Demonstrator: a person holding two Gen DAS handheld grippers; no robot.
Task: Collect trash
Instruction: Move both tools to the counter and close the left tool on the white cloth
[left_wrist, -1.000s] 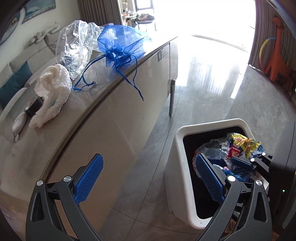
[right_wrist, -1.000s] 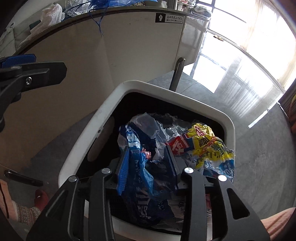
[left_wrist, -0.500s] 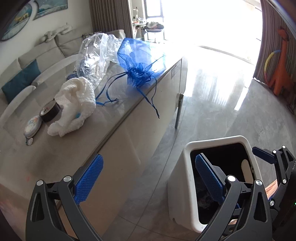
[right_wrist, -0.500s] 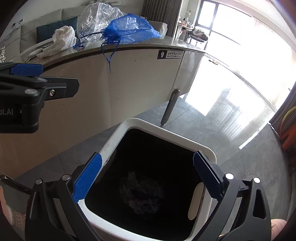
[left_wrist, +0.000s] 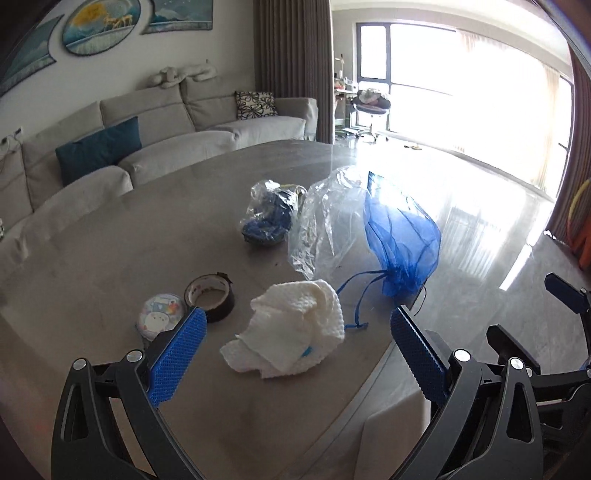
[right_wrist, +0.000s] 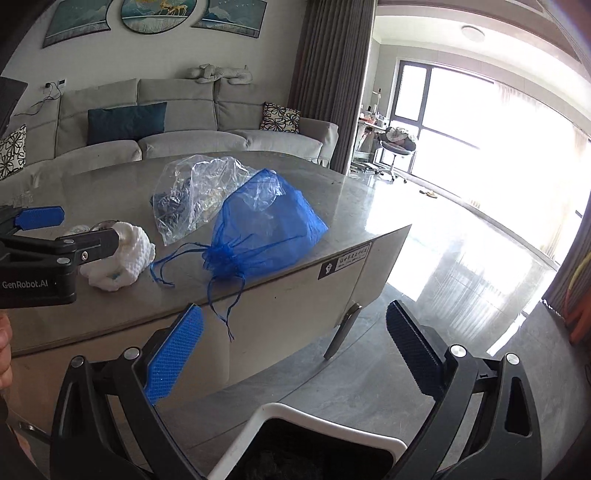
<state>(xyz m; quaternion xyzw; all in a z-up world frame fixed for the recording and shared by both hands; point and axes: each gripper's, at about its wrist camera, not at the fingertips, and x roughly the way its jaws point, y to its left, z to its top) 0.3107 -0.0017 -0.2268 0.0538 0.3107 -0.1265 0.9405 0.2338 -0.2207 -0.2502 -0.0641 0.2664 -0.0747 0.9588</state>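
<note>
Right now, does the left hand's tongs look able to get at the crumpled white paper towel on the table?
Probably yes. The left tongs stand open and empty, pointed at the paper towel. Nothing lies between them; the tape roll sits off to one side.

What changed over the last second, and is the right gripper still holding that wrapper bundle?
No. The right gripper let the wrappers go into the white bin, opened wide and rose to face the table. The left gripper rose too, open and empty. The paper towel, blue mesh bag and clear plastic bag stayed put.
</note>
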